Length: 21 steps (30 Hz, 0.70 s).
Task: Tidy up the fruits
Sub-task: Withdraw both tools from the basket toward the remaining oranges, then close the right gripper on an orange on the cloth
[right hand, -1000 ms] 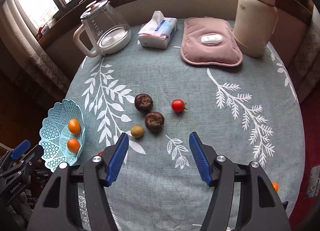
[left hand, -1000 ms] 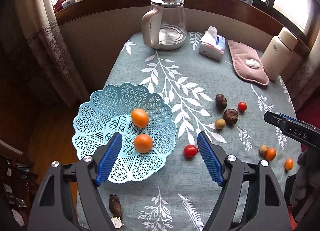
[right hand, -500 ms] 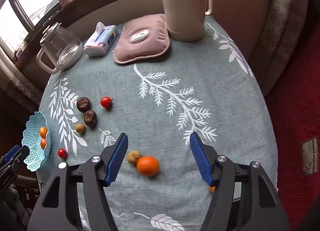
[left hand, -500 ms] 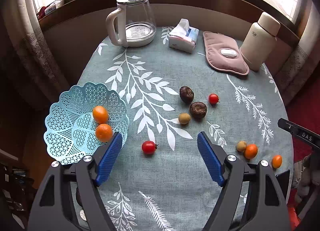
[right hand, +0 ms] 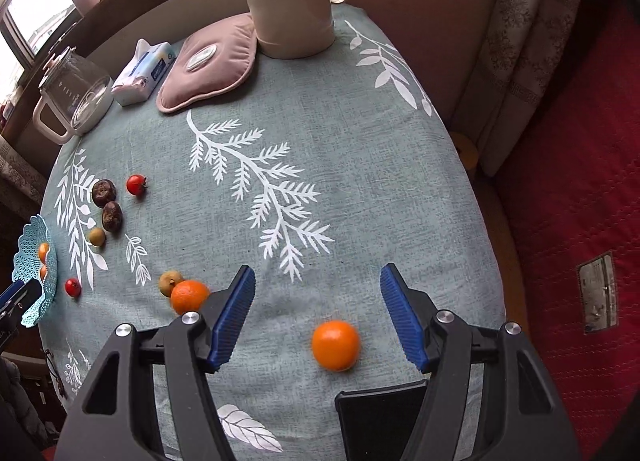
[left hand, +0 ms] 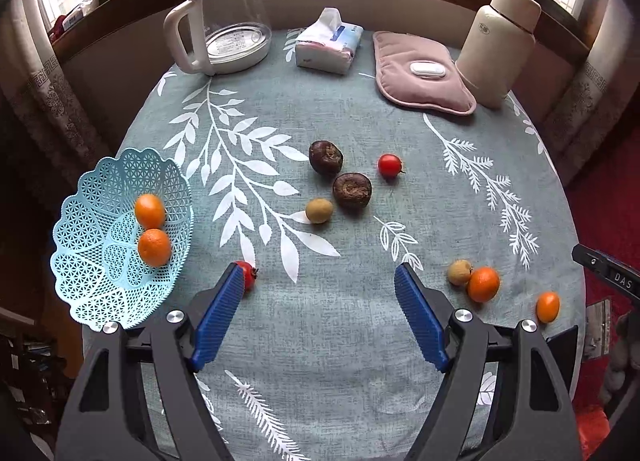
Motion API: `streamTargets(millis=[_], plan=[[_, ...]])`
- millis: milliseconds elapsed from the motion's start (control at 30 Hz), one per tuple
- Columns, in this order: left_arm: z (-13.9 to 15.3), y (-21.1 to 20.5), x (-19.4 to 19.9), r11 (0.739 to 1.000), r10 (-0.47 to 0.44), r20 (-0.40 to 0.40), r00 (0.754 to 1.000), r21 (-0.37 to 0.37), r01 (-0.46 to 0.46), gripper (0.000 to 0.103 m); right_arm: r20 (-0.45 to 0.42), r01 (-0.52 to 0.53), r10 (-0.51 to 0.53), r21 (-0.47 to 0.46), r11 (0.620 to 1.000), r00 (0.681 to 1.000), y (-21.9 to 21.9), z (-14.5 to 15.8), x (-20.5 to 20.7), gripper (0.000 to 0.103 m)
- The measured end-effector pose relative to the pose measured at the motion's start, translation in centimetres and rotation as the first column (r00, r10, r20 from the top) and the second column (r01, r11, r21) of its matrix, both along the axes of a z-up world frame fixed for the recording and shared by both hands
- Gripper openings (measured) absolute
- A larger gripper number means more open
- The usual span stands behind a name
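Observation:
A light blue lattice basket (left hand: 100,293) at the table's left edge holds two oranges (left hand: 154,247). Loose on the cloth lie two dark brown fruits (left hand: 352,190), a small green fruit (left hand: 319,210), two red tomatoes (left hand: 389,165), a tan fruit (left hand: 460,271) touching an orange (left hand: 483,284), and a small orange (left hand: 547,306). My left gripper (left hand: 320,285) is open above the near middle, its left finger covering part of a tomato (left hand: 250,274). My right gripper (right hand: 318,281) is open, with the small orange (right hand: 335,345) lying between its fingers, nearer than the tips.
Along the far edge stand a glass kettle (left hand: 228,21), a tissue pack (left hand: 330,46), a pink heat pad (left hand: 422,75) and a cream thermos (left hand: 500,45). Red floor (right hand: 580,221) lies beyond the table's right edge. The right gripper's finger (left hand: 608,273) shows at right.
My left gripper has swung right, away from the basket, toward the table's middle. My right gripper has swung right and come over the small orange near the front right edge.

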<state>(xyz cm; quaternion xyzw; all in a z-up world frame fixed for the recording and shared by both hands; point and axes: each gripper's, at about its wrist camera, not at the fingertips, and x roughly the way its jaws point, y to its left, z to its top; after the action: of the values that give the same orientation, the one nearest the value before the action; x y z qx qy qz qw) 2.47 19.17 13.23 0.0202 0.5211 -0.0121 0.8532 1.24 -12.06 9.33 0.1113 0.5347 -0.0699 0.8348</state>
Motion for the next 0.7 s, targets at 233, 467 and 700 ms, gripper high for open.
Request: streamTargets(millis=[233, 467, 700], plan=[[-1.1, -2.7, 0.1, 0.999, -0.054, -0.025, 0.998, -0.002, 0.054, 0.079, -0.031, 0.030, -0.030, 0.011, 0.999, 0.999, -2.4, -1.1, -1.1, 0.065], [-2.2, -5.3, 0.3, 0.995, -0.100, -0.048, 0.994, -0.003, 0.100, 0.079, -0.065, -0.006, 0.008, 0.036, 0.999, 0.998, -3.4, -2.0, -1.8, 0.066], [-3.0, -7.3, 0.3, 0.991, -0.136, -0.065, 0.989, 0.001, 0.136, 0.079, -0.144, -0.158, 0.168, 0.077, 0.984, 0.975, -0.7, -4.8, -1.6, 0.066]])
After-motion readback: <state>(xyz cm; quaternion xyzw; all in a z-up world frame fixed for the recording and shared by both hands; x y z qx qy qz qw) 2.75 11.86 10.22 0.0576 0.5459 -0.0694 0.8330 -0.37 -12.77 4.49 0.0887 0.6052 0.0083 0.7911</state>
